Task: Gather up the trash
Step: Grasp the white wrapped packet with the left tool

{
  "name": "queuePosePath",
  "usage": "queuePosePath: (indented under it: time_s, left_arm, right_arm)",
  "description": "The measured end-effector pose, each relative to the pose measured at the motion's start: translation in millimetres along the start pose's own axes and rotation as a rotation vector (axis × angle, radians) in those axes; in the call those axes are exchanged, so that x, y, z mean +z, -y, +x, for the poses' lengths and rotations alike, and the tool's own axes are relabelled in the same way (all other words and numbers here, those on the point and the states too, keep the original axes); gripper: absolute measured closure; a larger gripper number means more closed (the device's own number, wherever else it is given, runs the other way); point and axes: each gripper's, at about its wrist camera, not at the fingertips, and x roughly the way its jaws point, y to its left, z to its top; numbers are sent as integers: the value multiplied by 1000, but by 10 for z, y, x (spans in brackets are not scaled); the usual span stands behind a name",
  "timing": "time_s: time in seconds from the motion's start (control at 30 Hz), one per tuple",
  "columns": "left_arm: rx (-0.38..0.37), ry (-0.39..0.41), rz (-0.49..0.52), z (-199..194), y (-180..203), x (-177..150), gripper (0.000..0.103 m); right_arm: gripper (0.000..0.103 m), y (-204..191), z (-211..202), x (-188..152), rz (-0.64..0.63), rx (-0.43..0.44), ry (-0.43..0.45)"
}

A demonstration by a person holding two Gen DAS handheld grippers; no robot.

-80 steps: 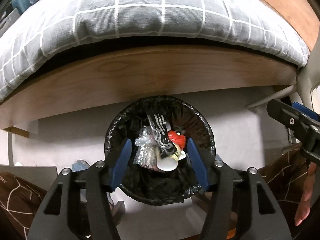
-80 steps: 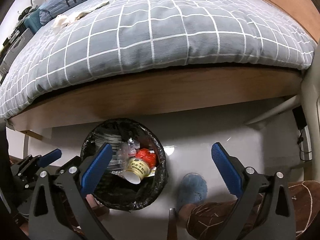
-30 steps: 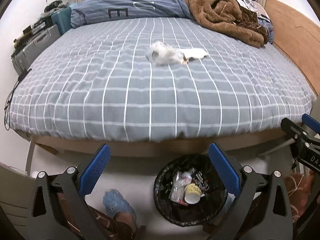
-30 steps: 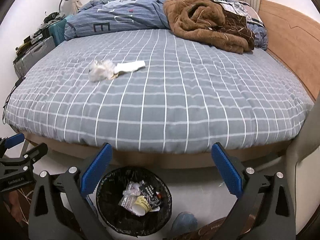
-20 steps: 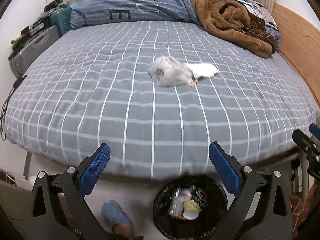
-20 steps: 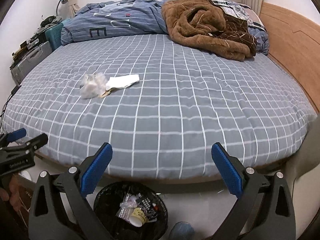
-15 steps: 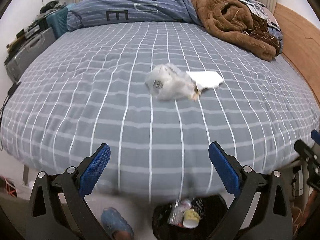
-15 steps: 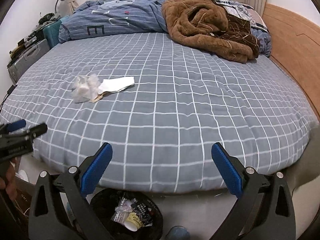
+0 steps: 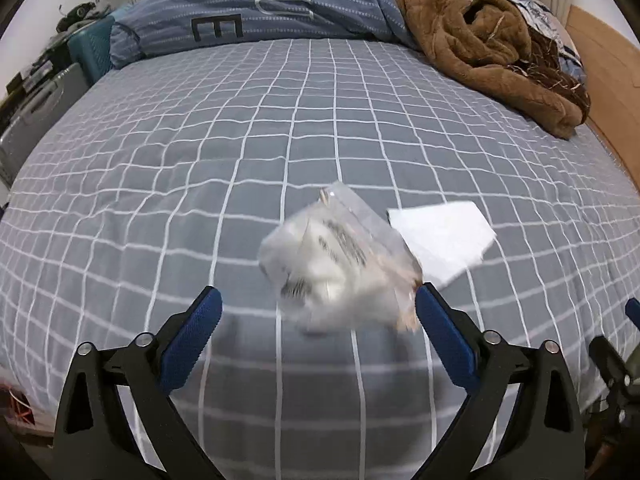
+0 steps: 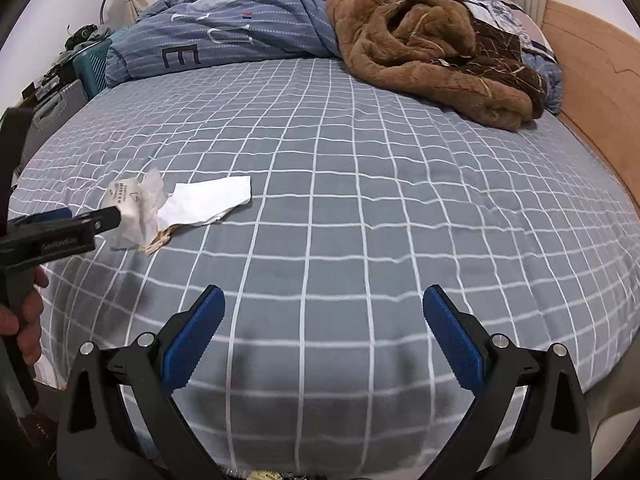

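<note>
On the bed, left gripper (image 9: pixel 318 320), empty jaws wide and closing, nears a crumpled wrapper (image 9: pixel 340 268); it may slip.

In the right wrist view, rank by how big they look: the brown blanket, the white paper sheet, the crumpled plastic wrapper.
1. brown blanket, by far the largest, though farthest away.
2. white paper sheet.
3. crumpled plastic wrapper, which looks close in size to the paper; the left gripper hides part of it, so this order is unsure.
</note>
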Motion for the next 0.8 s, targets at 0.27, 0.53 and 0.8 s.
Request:
queuePosePath:
  time_s: [0.27,0.53,0.8]
  left_arm:
    - [-45,-98,-10,389,18,22,52]
    - [-78,-54,-68,146,-223,-84,69]
    - [-30,16,-48,-270,-613,-48,69]
  right_arm:
    - [8,-147,243,109,-54,-4,9]
    - [8,-465,425,333,-92,45,26]
    - [8,-934,820,667,-100,95,-18]
